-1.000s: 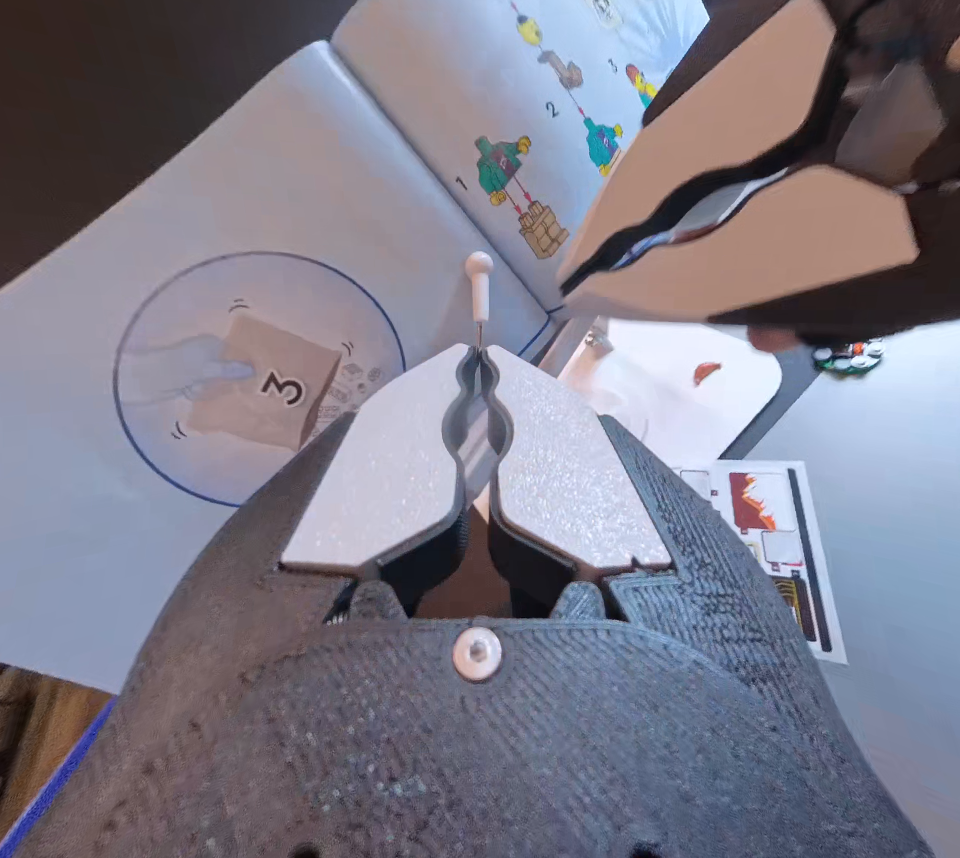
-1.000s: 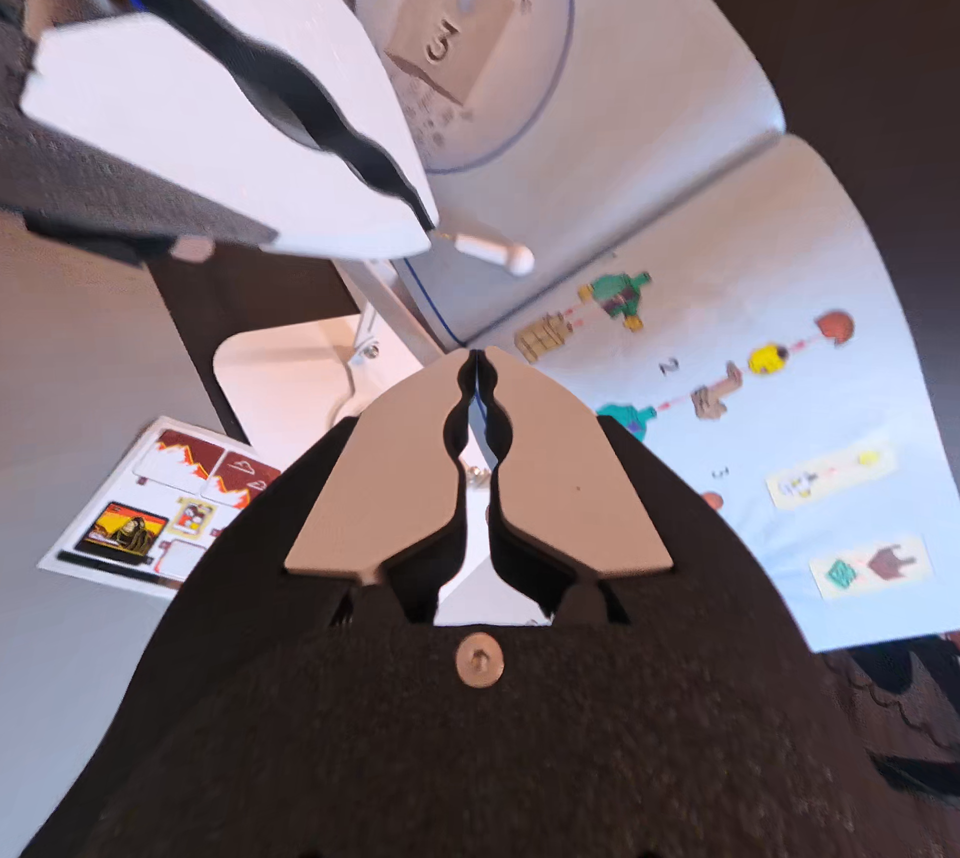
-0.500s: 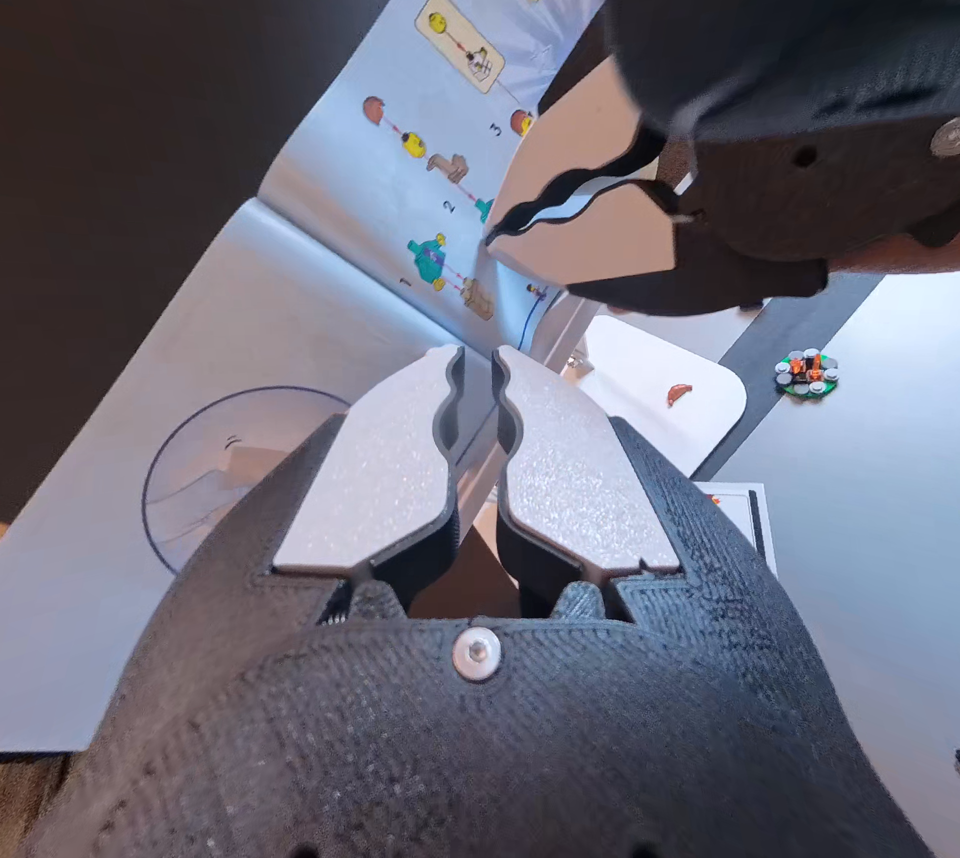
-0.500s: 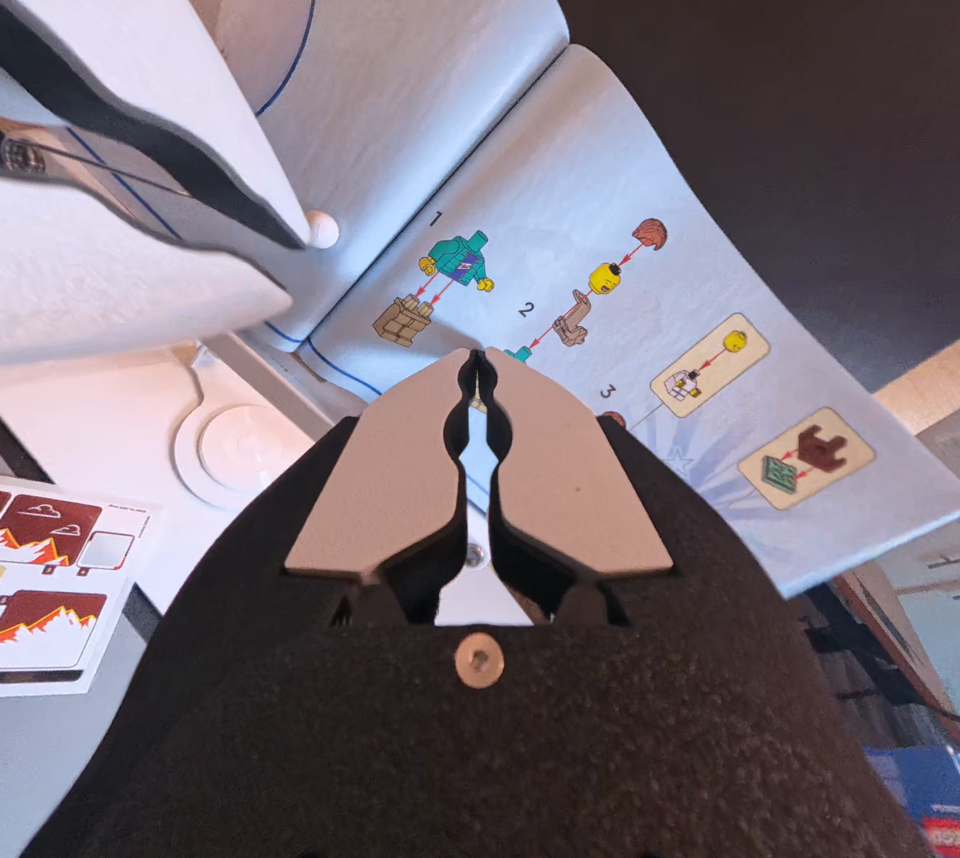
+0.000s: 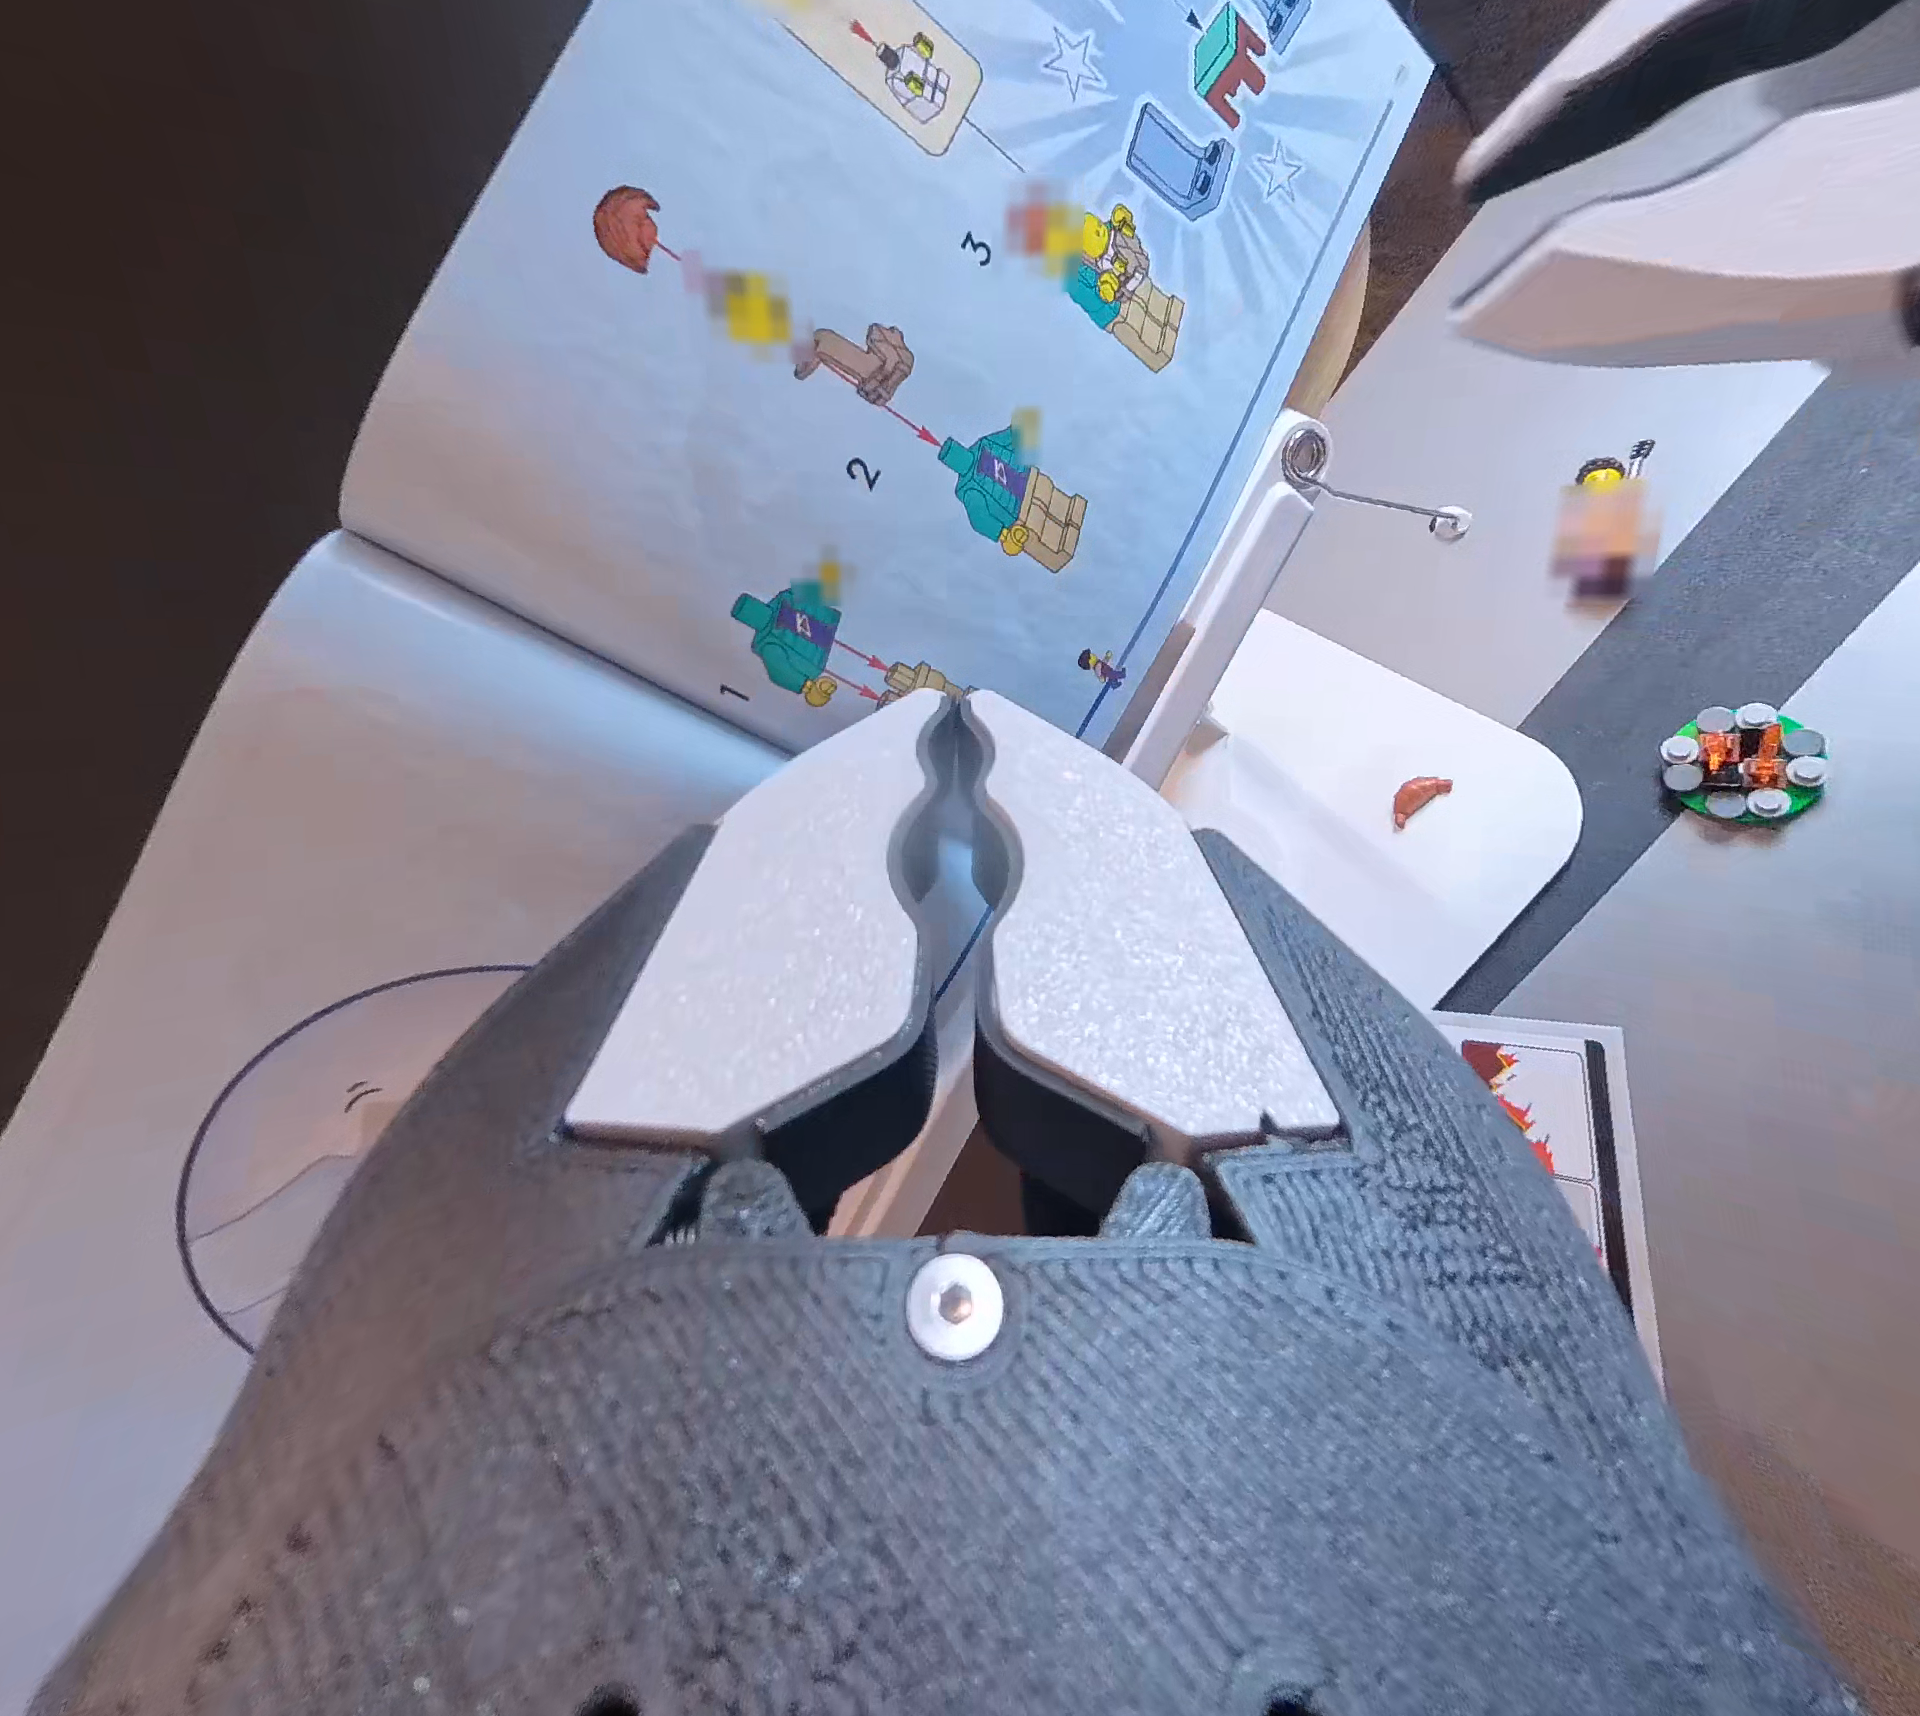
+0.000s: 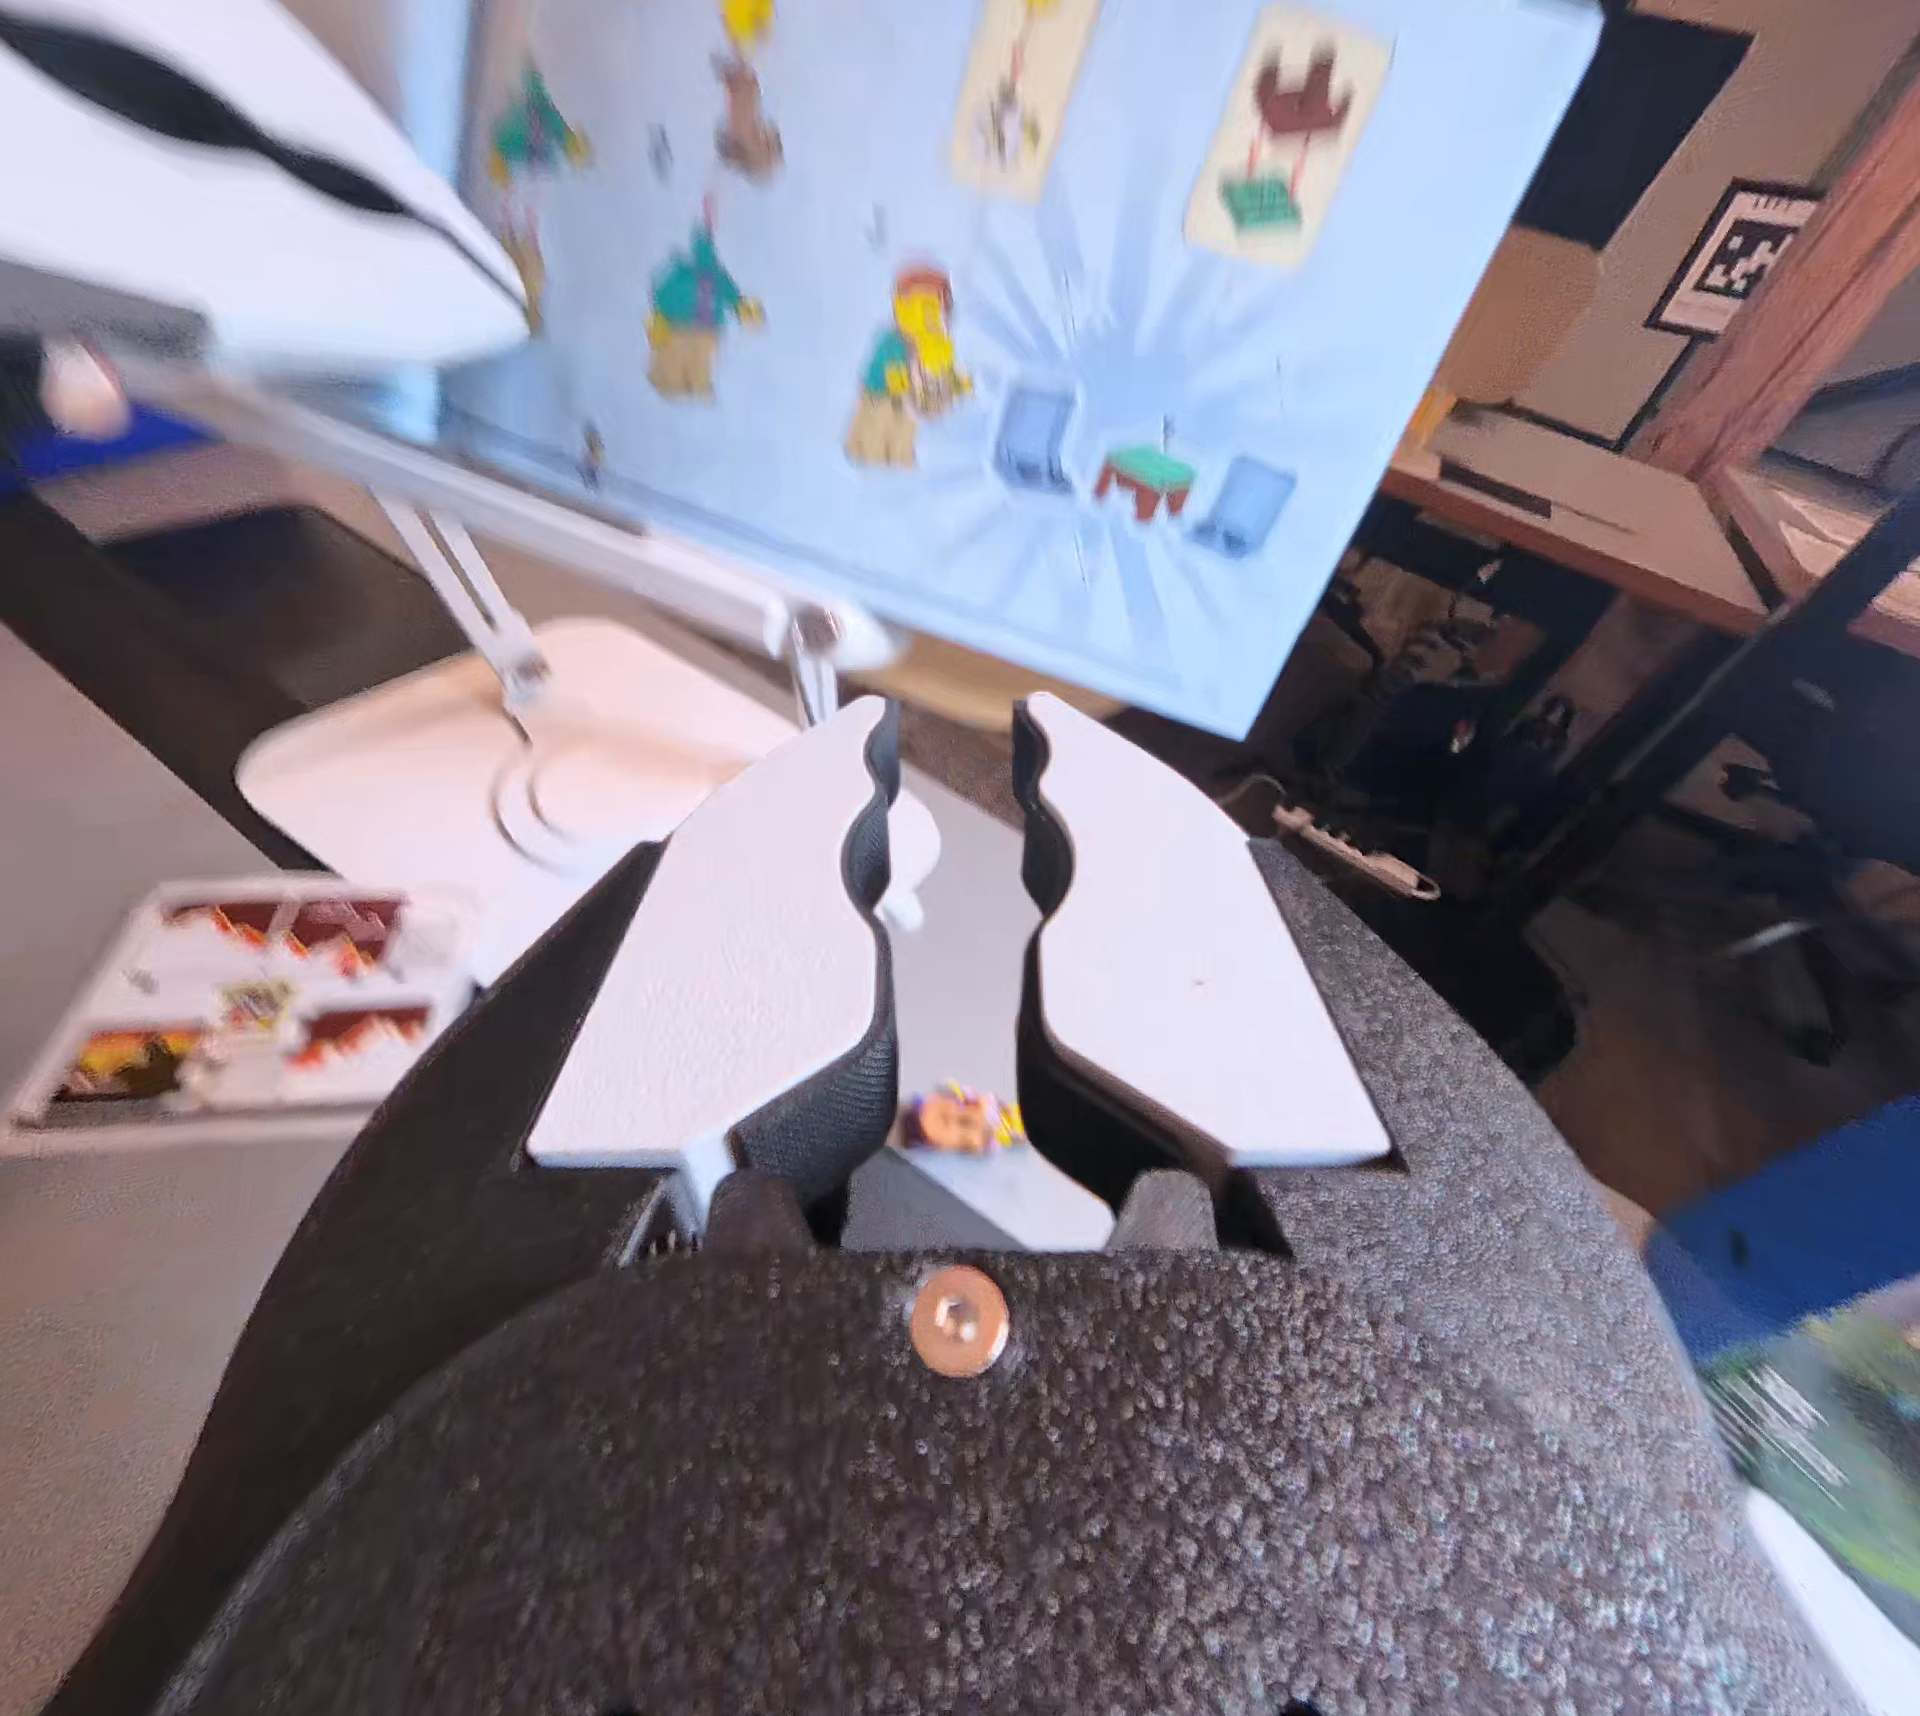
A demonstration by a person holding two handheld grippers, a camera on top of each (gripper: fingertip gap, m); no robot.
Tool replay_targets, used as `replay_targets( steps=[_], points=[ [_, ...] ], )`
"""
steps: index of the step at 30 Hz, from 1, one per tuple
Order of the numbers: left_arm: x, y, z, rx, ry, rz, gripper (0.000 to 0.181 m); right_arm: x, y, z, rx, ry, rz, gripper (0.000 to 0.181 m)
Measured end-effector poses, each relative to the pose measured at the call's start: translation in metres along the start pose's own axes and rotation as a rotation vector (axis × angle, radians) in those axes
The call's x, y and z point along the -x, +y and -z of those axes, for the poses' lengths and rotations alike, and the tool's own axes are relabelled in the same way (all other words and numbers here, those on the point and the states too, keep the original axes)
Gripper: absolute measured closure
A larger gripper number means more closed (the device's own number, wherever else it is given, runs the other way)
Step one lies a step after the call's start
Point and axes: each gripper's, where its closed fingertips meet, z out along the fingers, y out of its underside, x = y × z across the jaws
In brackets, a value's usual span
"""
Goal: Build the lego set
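Clearly the instruction booklet (image 5: 831, 316) is propped open on a white stand (image 5: 1351, 793) so that its pages face whoever is building; it rises straight ahead of the left hand-held gripper (image 5: 958, 708), whose tips sit low against the right-hand page. That gripper's two fingers are pressed together; whether a page edge or anything else lies between them I cannot tell. My guess is that it is busy with the booklet itself, not with any brick.

The right hand-held gripper (image 6: 948, 710) is spread, with nothing between its fingers, and hangs in front of the stand's base, below the booklet's lower edge. Its view is blurred.

As for the set: a small built figure (image 5: 1605, 523) lies on the worktop (image 5: 1766, 991) ahead and to the right of the left hand-held gripper, just past the stand's wire page-holder (image 5: 1371, 497). Nearer on that side a round green plate with grey studs and orange pieces (image 5: 1743, 773) rests apart from it, and a little orange curved piece (image 5: 1421, 799) lies on the stand's base. A sticker sheet (image 6: 249, 1012) is flat on the worktop, ahead and to the left of the right hand-held gripper.

The stand and its holder lie between the left gripper and the figure; the open right one looks better placed to pick up parts.
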Motion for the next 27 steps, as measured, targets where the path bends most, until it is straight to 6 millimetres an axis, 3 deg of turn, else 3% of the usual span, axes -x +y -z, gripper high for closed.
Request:
replay_targets(
  steps=[2,4,7,8,10,13,18,23,27],
  points=[
    [-0.002,0.0,-0.001,0.029,-0.004,-0.024,0.181,-0.005,0.03,0.002,0.065,-0.004,0.073,0.154],
    [-0.005,0.0,-0.004,0.054,-0.001,-0.033,0.181,0.003,0.05,-0.004,0.12,-0.028,0.182,0.15],
    [-0.005,0.0,-0.006,0.076,-0.019,-0.055,0.181,0.019,0.057,-0.022,0.152,-0.025,0.347,0.149],
    [-0.007,0.001,-0.007,0.085,-0.012,-0.056,0.181,0.022,0.058,-0.03,0.17,-0.01,0.389,0.151],
    [-0.008,0.003,-0.008,0.094,-0.013,-0.058,0.181,0.021,0.06,-0.04,0.212,0.046,0.466,0.177],
    [-0.01,0.006,-0.011,0.108,0.011,-0.027,0.181,-0.004,0.052,-0.032,0.22,0.196,0.556,0.18],
    [-0.013,0.008,-0.016,0.128,0.03,-0.011,0.181,-0.023,0.022,-0.014,0.261,0.399,1.014,0.179],
    [-0.014,0.009,-0.013,0.124,0.057,0.014,0.181,-0.018,-0.018,-0.014,0.235,0.439,1.364,0.173],
    [-0.014,0.009,-0.011,0.102,0.076,0.047,0.181,-0.011,-0.029,-0.018,0.246,0.377,1.53,0.172]
  ],
)
